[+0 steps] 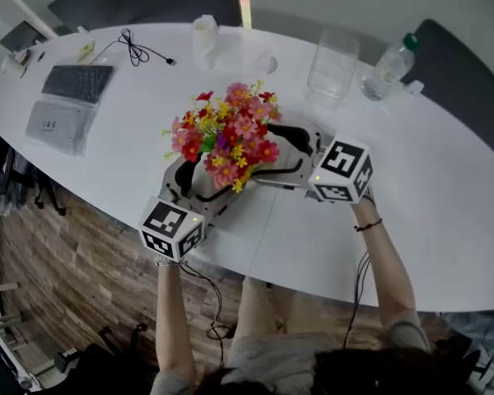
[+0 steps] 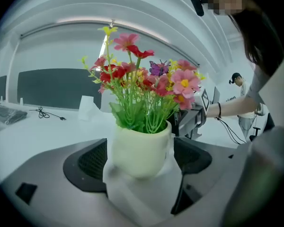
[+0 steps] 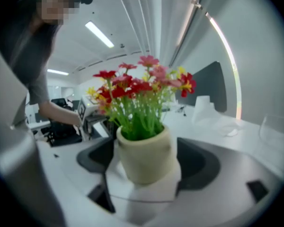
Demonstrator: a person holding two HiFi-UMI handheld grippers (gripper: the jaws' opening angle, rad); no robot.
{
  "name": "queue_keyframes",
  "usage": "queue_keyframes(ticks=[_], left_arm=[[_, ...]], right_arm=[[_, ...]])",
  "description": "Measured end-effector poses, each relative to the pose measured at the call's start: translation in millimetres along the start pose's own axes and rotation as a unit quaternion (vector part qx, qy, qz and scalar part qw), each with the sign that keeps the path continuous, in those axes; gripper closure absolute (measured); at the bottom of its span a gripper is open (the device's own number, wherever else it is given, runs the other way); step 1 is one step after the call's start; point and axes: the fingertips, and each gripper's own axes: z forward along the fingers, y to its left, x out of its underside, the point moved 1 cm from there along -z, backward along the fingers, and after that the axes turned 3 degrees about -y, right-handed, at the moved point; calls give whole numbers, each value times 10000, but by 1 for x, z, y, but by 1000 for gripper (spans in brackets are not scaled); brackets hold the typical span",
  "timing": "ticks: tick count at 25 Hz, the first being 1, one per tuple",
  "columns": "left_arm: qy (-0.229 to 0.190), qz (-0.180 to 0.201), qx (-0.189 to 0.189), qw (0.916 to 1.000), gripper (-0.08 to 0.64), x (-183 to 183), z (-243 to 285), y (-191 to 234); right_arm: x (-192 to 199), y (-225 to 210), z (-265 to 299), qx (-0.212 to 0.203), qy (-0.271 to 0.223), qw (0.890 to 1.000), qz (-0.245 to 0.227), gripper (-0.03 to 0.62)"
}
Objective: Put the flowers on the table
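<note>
Potted flowers (image 1: 230,134) above the white table (image 1: 412,179), left gripper (image 1: 196,179) and right gripper (image 1: 290,153) on opposite sides, each clasping the cream pot (image 2: 141,148) between its jaws.

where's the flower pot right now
The flower pot is centre of the head view over the table, held between the left gripper and right gripper, in front of the glass.

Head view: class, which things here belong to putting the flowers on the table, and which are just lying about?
In the job: pot of flowers; left gripper and right gripper, both clamped on it; table.

Lying about: laptop, cable, clear glass, water bottle.
</note>
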Motion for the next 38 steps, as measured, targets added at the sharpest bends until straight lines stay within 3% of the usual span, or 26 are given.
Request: queue_keyframes(ticks=[6, 10, 14, 23, 38], left_arm=[[-143, -82, -212, 9996, 124, 3, -11, -14], [-257, -141, -340, 9990, 175, 1, -18, -22], [-360, -194, -380, 9984, 220, -4, -25, -32], [-518, -246, -279, 9980, 291, -19, -38, -62], [-559, -40, -94, 9984, 424, -44, -58, -114]], right_arm=[[-10, 11, -13, 127, -257, 9995, 97, 171], [-14, 18, -18, 236, -358, 9991, 60, 272], [-19, 27, -21, 267, -482, 9984, 89, 321], [-28, 61, -27, 167, -567, 9981, 152, 438], [-43, 107, -53, 131, -1028, 9931, 543, 522]])
